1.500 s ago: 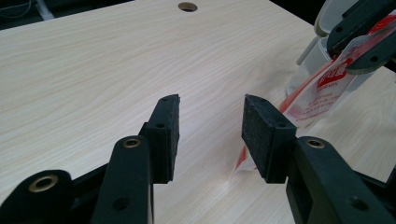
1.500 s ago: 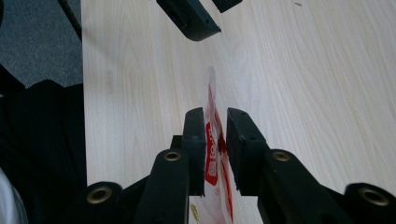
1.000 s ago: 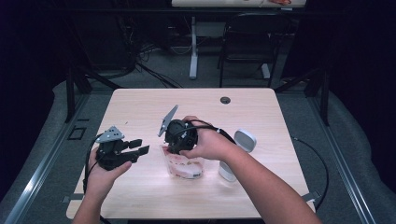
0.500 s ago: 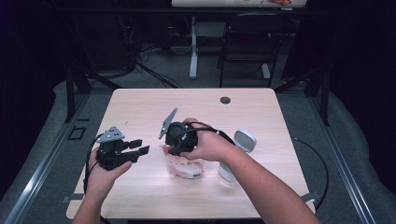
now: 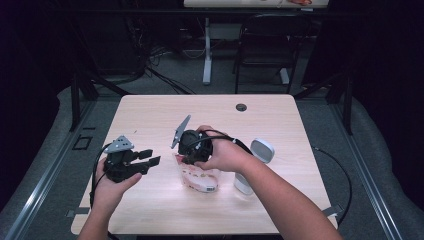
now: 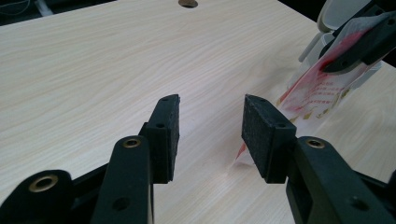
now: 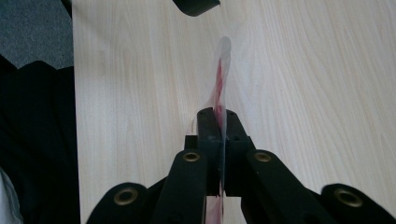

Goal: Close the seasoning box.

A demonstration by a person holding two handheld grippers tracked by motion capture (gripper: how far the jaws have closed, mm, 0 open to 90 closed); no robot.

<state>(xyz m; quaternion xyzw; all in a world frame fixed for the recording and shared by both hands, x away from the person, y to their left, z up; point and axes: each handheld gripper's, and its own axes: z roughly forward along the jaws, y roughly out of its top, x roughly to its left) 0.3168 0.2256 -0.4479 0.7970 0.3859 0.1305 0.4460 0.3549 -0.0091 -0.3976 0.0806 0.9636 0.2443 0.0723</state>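
Thin plastic is all my right gripper [image 7: 218,122] has: its jaws have just been closing and now pinch the top edge of the red-printed bag [image 5: 200,177], whose bottom rests on the tabletop [image 5: 280,115] mid-front. If I lift, the slick film could slide out. My left gripper [image 6: 210,133] gapes empty nearby, and a careless reach could knock the bag.

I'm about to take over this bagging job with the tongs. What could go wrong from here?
1. The right tongs have just closed on only the thin top edge of the clear red-printed bag; the slick film could slip out if pulled.
2. The left tongs are open beside the bag's lower corner; a careless closing could miss or crumple it.
3. The white container with its open lid stands right by the bag and could be knocked over.
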